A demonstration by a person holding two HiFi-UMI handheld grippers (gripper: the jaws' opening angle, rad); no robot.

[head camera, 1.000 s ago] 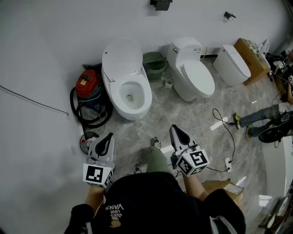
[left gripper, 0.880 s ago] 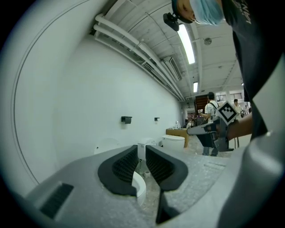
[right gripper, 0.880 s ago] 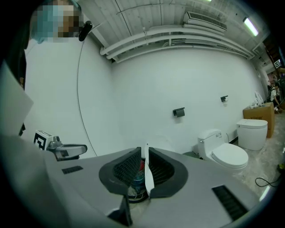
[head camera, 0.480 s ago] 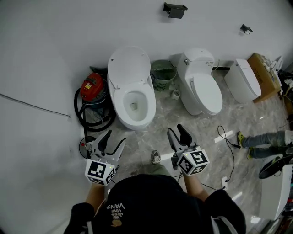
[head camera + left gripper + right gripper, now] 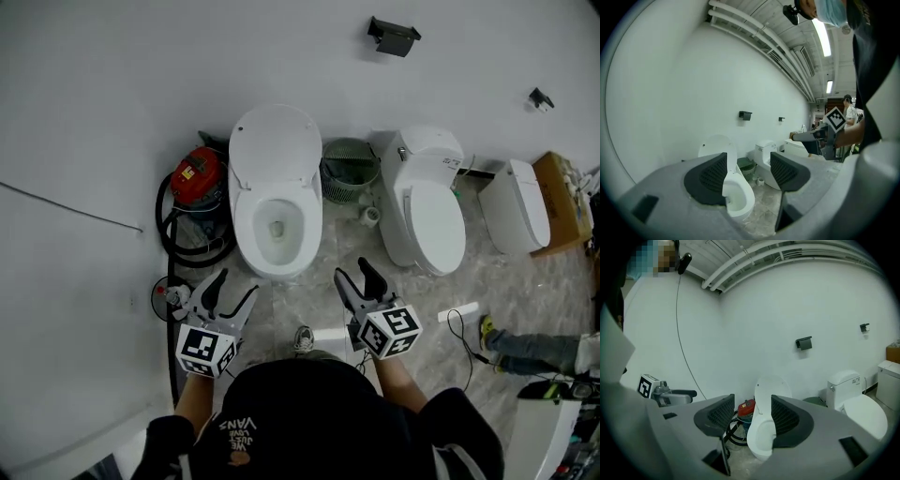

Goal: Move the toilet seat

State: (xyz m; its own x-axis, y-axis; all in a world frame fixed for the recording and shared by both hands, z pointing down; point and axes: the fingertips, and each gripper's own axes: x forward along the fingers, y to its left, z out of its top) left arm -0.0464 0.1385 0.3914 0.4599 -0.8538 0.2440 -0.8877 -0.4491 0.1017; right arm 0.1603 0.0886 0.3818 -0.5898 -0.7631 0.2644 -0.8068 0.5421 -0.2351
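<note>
Left gripper (image 5: 236, 286) and right gripper (image 5: 352, 272): fingers (image 5: 708, 176) just opened wide, empty. The upright toilet seat (image 5: 275, 150) waits untouched, well beyond them.

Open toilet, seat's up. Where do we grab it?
Likely the upper rim of the raised seat, from the front over the bowl: it stands upright, wall behind it, hinged at its base, leaving that thin edge free.

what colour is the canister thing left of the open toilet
Red canister, with a black hose looped around it. The head view shows it best.
</note>
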